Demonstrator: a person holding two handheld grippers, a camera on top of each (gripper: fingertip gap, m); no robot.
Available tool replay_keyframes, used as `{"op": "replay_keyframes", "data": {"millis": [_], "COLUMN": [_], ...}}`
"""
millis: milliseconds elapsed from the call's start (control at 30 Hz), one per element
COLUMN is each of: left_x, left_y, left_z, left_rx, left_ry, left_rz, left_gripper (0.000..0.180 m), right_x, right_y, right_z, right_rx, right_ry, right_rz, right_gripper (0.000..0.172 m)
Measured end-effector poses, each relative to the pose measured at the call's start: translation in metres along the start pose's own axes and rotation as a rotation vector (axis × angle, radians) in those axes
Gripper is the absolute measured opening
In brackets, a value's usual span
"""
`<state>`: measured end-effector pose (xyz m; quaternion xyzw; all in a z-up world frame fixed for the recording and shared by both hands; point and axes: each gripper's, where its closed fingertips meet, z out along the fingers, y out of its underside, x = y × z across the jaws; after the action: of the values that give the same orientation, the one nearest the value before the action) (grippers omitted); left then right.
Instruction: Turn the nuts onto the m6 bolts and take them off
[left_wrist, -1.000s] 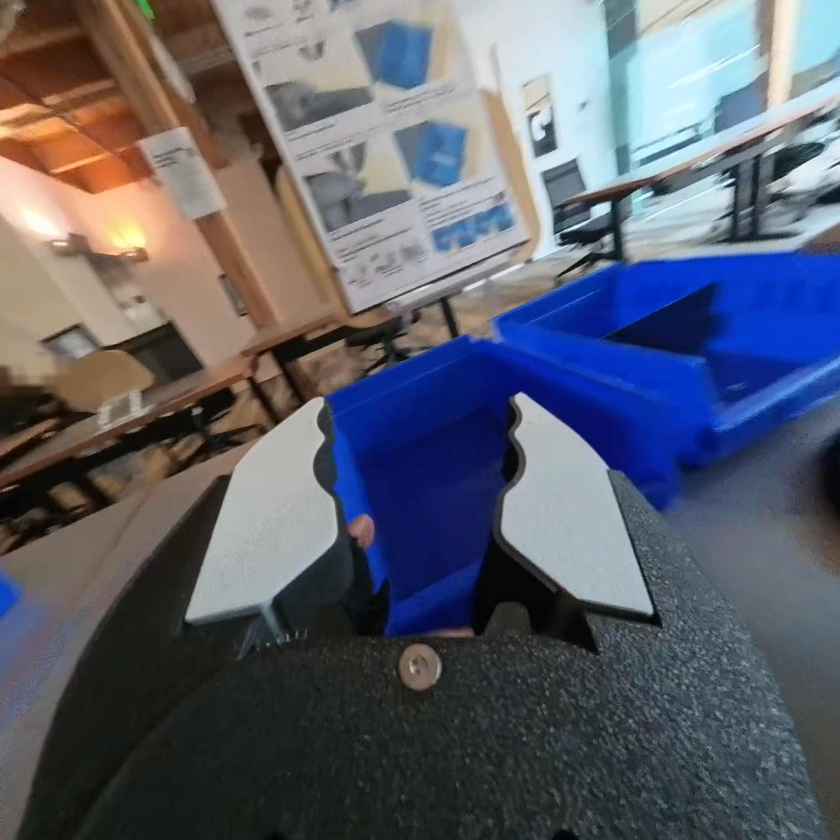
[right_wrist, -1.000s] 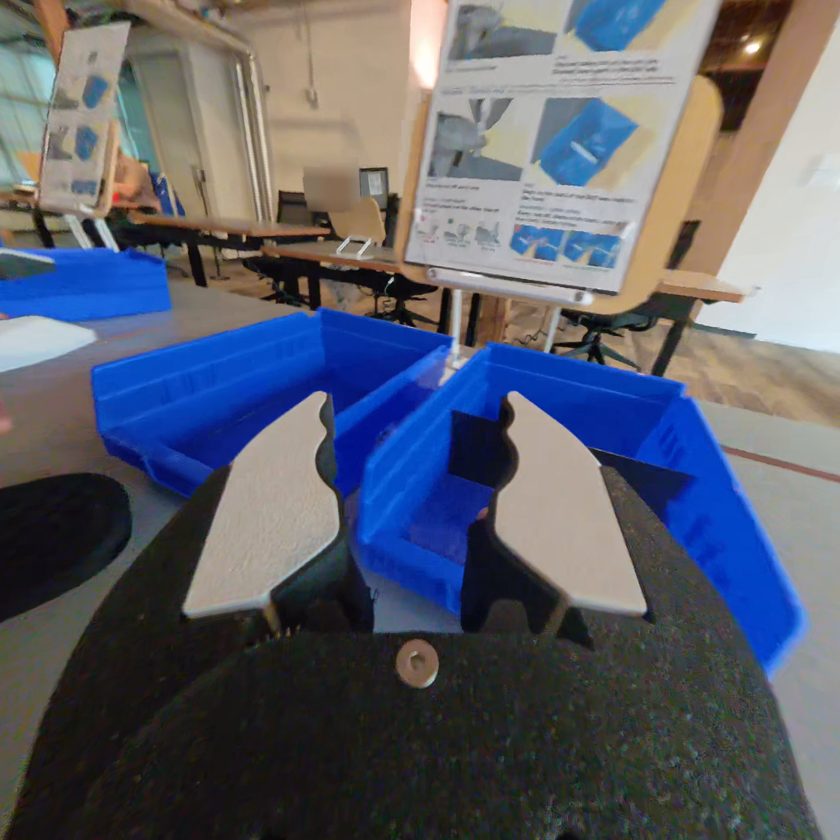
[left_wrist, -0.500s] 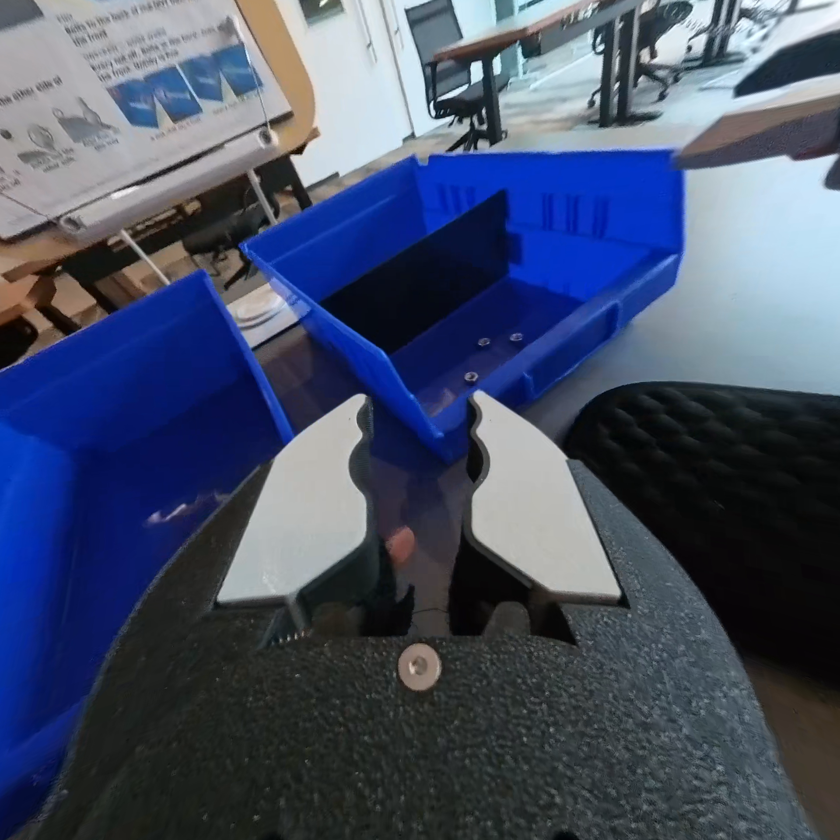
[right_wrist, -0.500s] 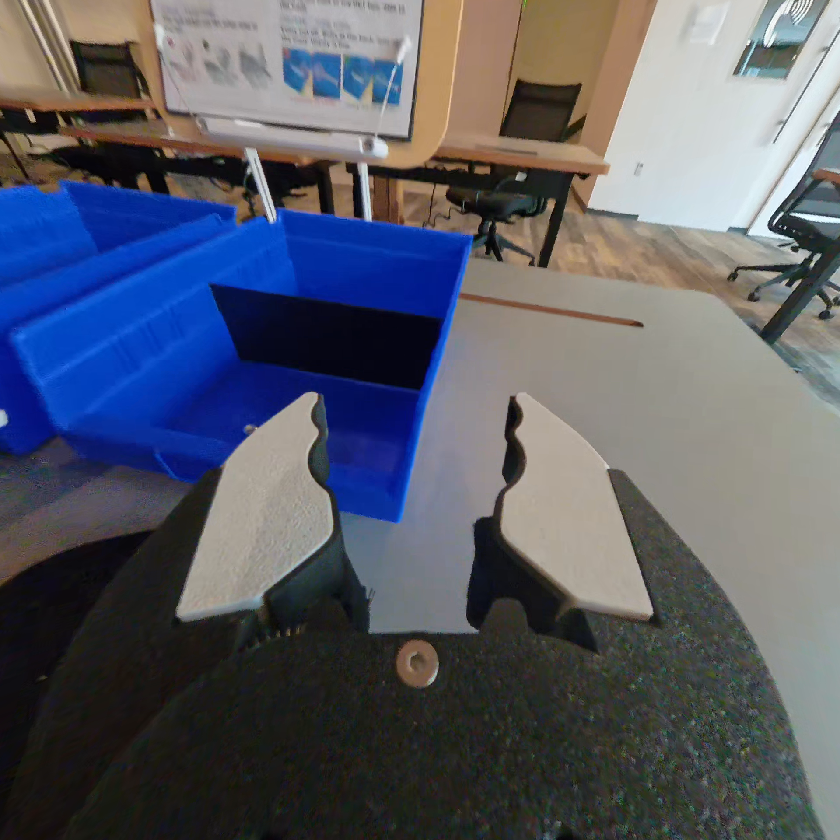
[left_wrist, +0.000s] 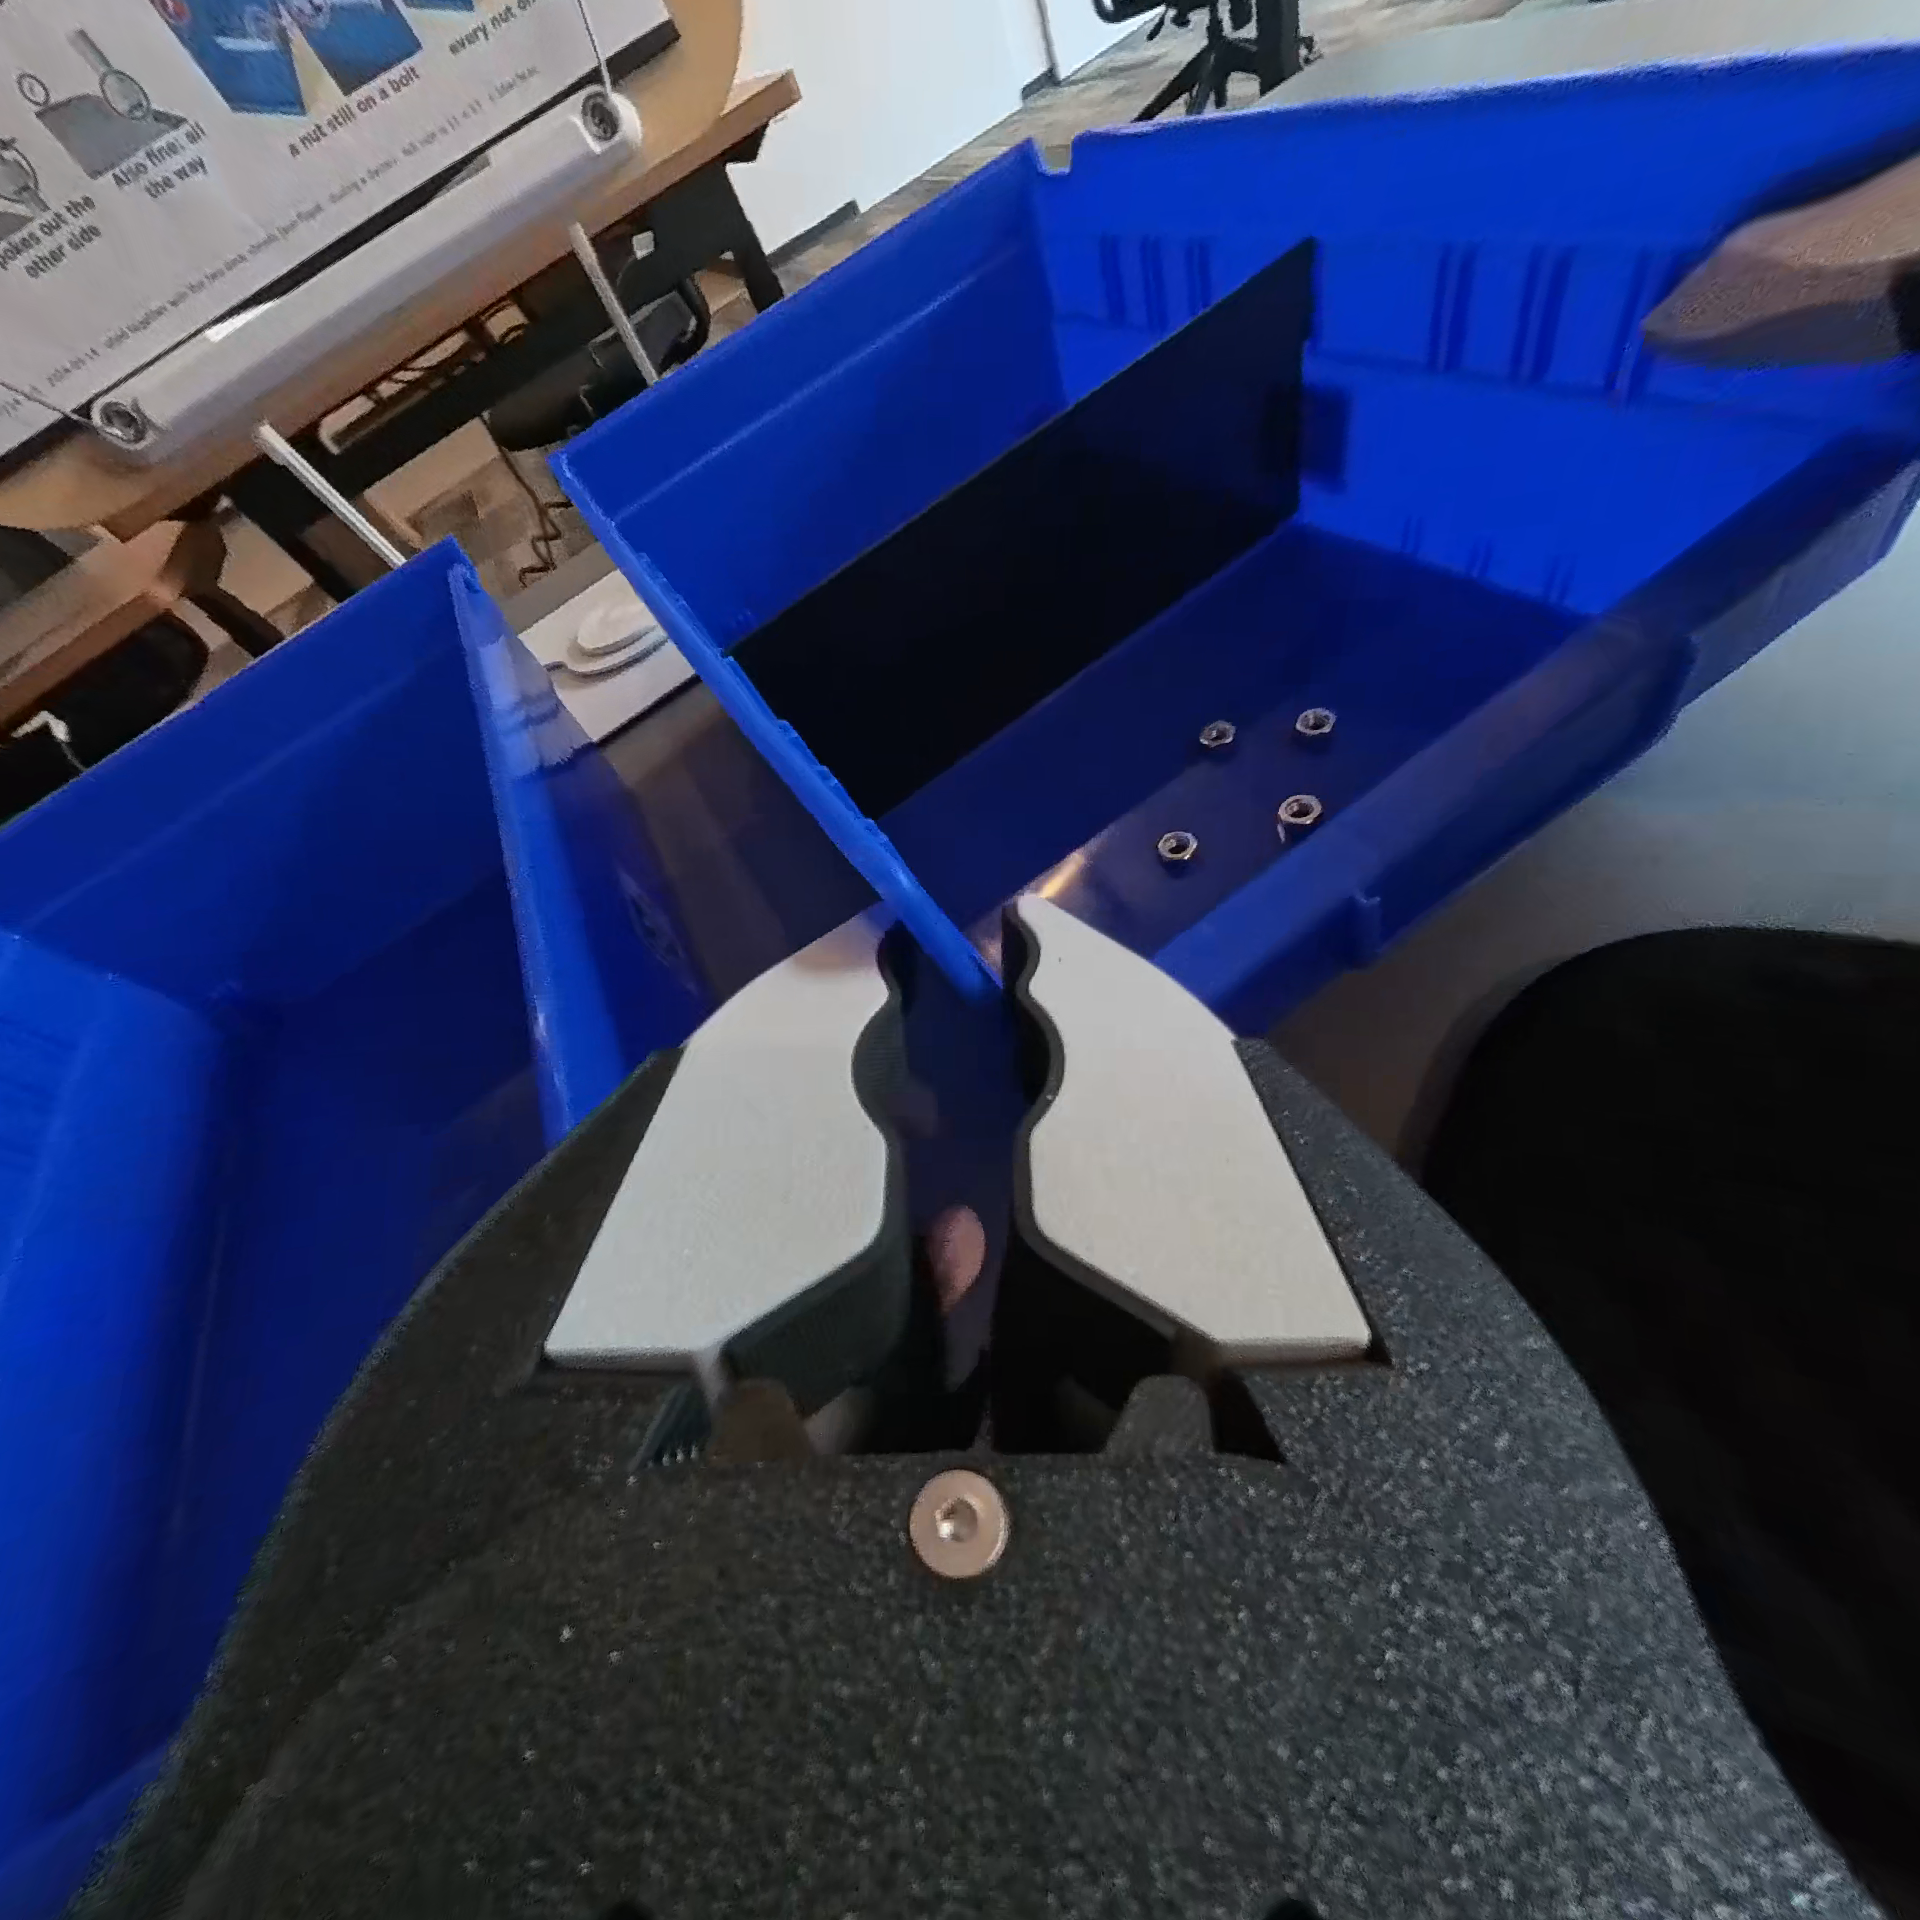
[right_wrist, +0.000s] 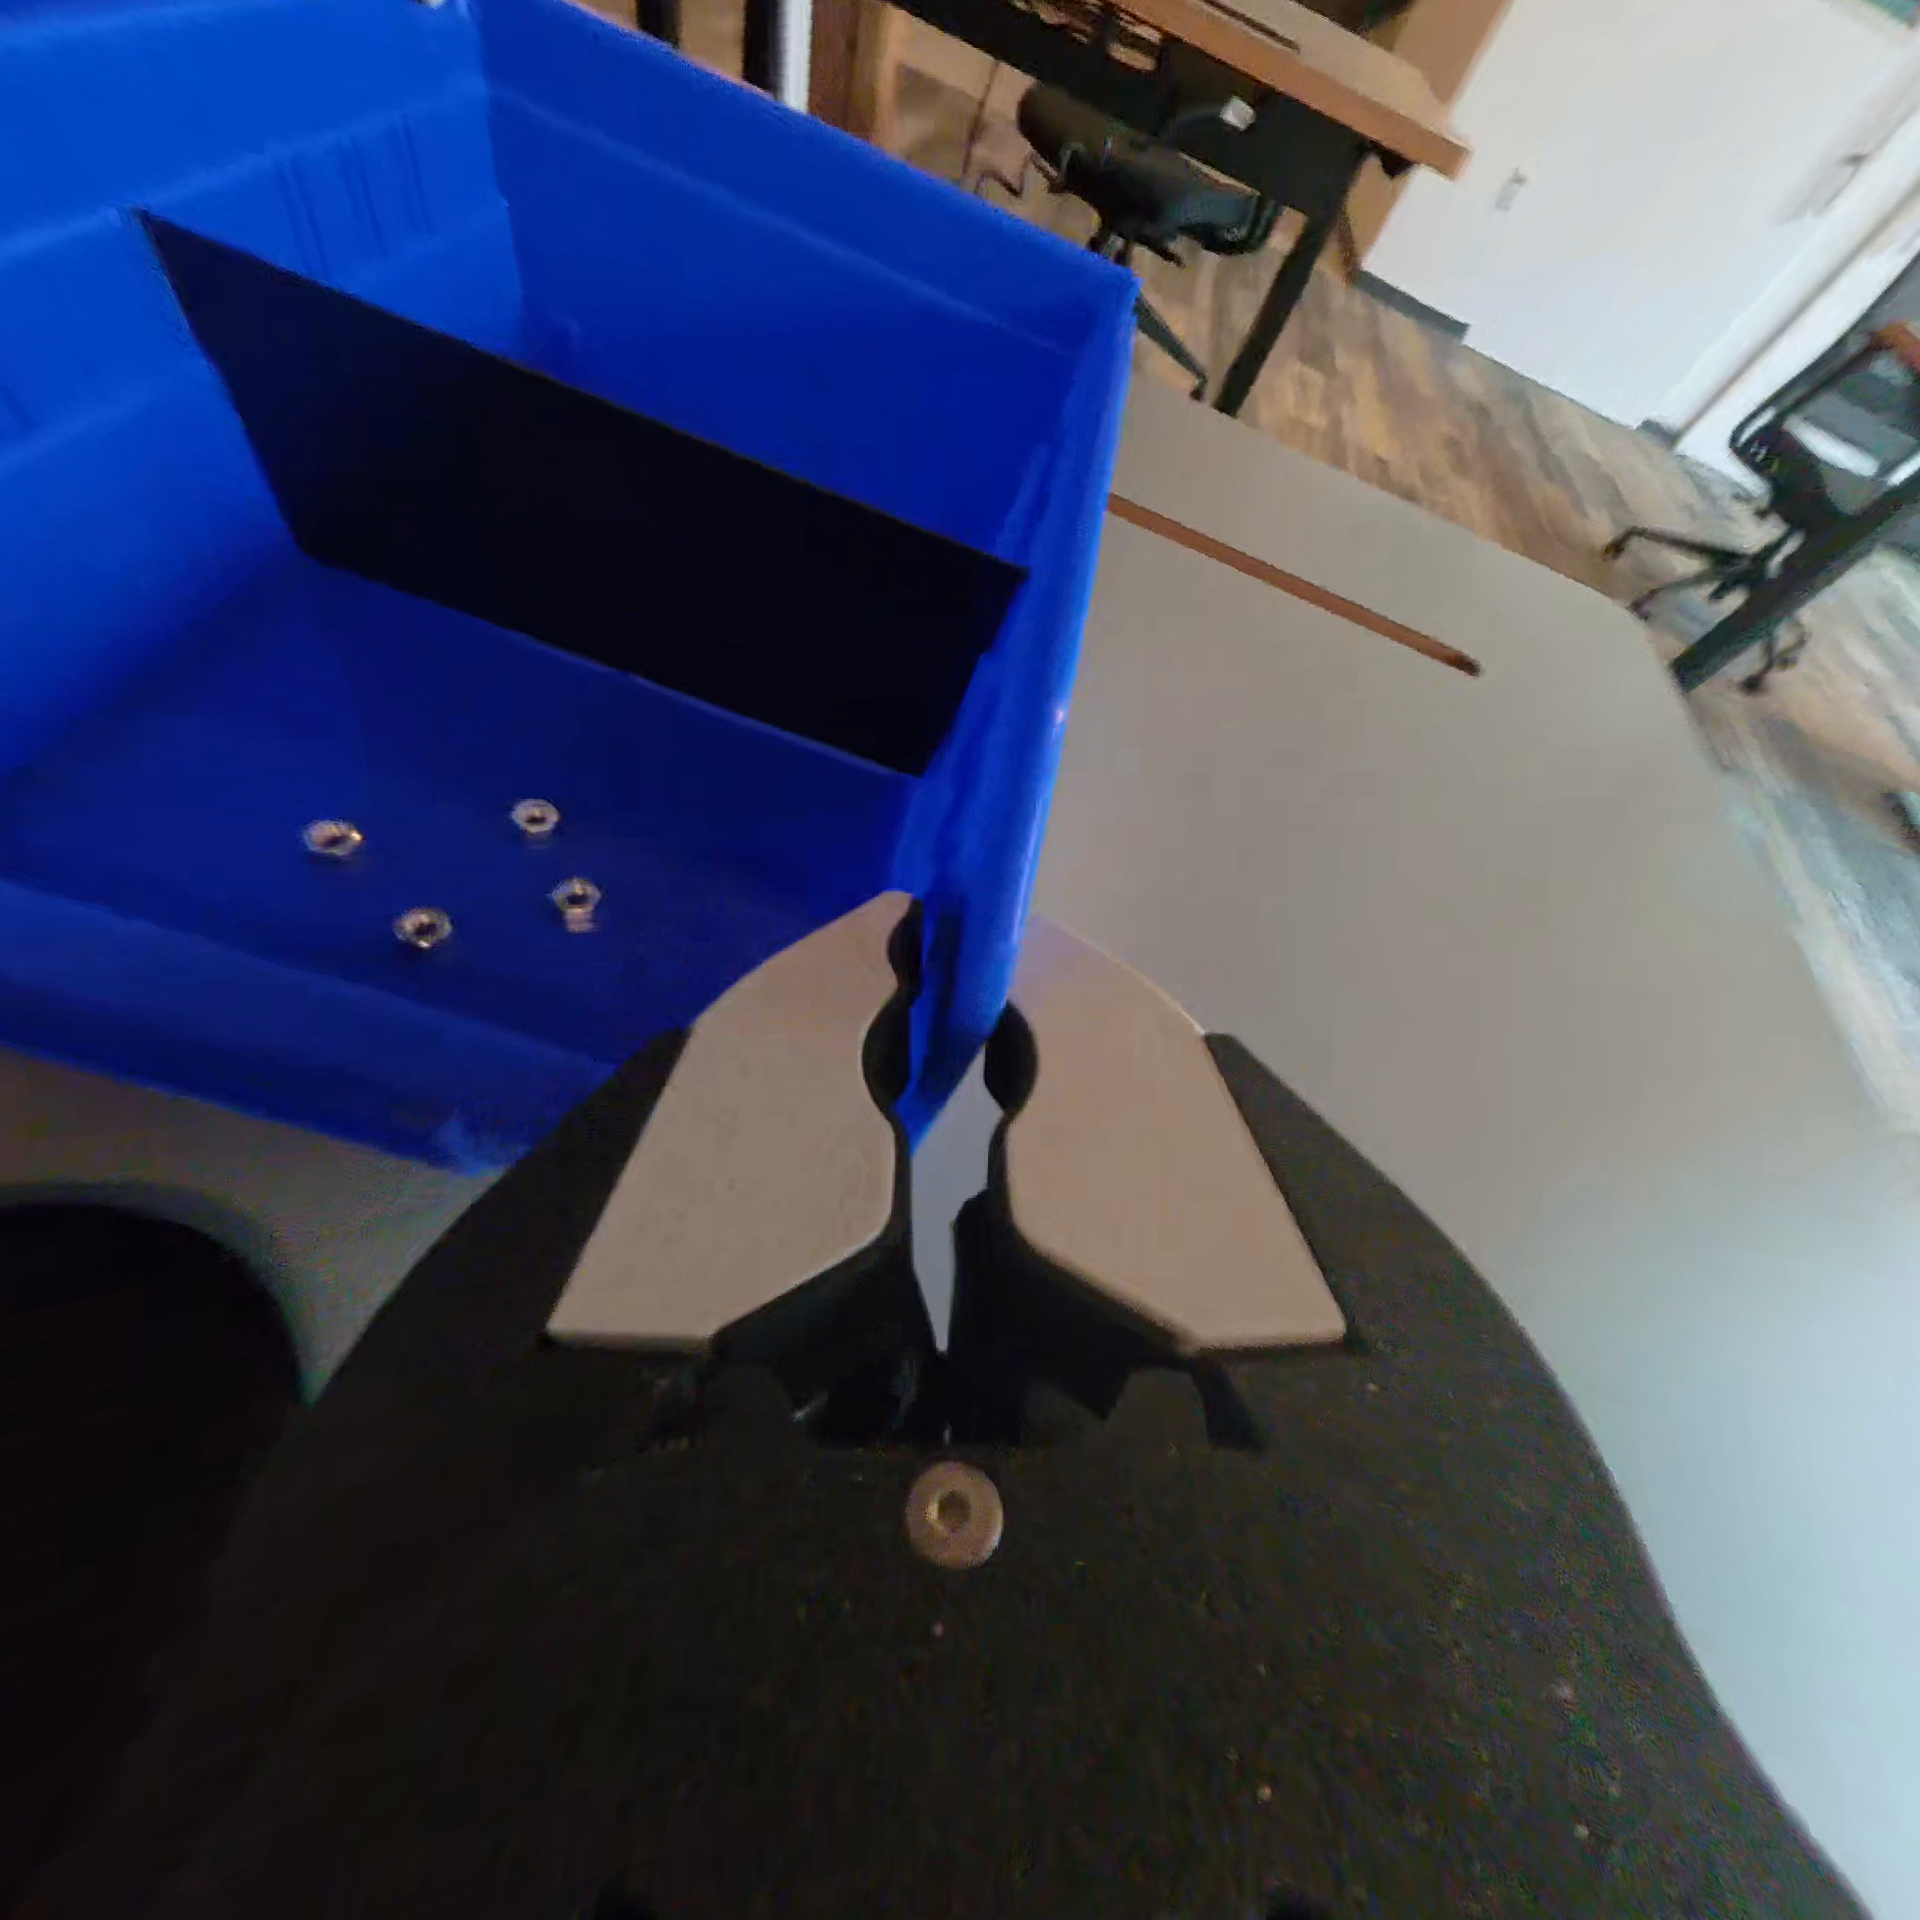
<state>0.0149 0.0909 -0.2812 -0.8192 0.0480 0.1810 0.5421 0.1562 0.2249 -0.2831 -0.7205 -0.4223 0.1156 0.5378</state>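
blue plastic bin, divided by a black partition; both our tools are clamped on its side walls near the front corners. left tool: pads closed on the bin's left wall. right tool: pads closed on the bin's right wall, the blue edge pinched between them. neither holds a nut or a bolt.

nuts: four, small, silver, lying loose on the bin floor in the front compartment, well apart from either tool. bolts: none that we can see in either view. second blue bin: just beside the first, on our left, contents hidden. black mat: on the grey desk in front of the bin.

step in hand, as we judge it: positioning the bin, not threading. next move calls for letting go of both walls, then reaching one tool down to a single nut and finding a bolt for the other.
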Motion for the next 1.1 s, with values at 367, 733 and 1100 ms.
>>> {"op": "replay_keyframes", "data": {"millis": [367,733,1100], "left_x": [-0.001,-0.069,-0.215], "left_y": [-0.032,-0.076,-0.032], "left_z": [-0.026,-0.106,-0.207], "left_rx": [0.193,0.408,0.356], "left_ry": [0.002,-0.109,-0.382], "left_rz": [0.035,0.050,0.088], "left_gripper": [0.011,0.011,0.012], "right_x": [0.005,-0.034,-0.193], "right_y": [-0.021,-0.124,-0.227], "right_z": [-0.044,-0.106,-0.076], "right_rx": [0.112,0.325,0.485], "right_ry": [0.089,0.173,-0.086], "right_rz": [-0.074,-0.157,-0.132], "right_gripper": [0.005,0.005,0.006]}}
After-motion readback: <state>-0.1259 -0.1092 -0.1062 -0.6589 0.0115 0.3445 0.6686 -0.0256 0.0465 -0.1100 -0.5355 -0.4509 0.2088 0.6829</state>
